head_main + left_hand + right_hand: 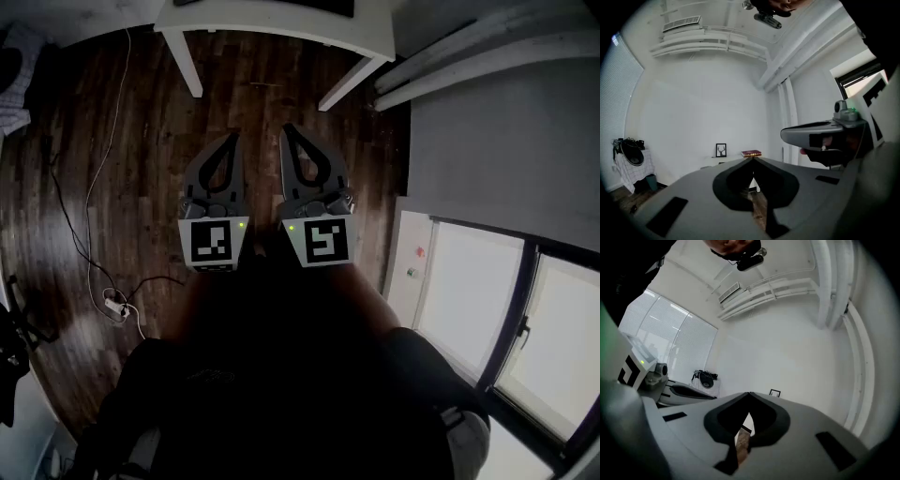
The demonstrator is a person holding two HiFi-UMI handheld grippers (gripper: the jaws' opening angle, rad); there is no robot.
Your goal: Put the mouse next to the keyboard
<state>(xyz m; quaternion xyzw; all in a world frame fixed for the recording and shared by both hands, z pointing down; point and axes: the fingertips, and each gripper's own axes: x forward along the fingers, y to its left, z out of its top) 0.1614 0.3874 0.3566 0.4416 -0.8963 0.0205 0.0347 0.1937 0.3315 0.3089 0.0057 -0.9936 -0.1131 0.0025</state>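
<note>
The left gripper (233,137) and right gripper (287,129) hang side by side above the floor (150,216), with the table (281,23) beyond them. A cable (105,141) runs along the floor to their left, down to a plug strip (114,306). A window (469,291) lies to their right. On the table, a frame (721,150) stands left of a book (751,153).

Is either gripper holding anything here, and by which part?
Nothing is held: the left gripper and the right gripper both have jaws shut together, empty, above the wooden floor.
</note>
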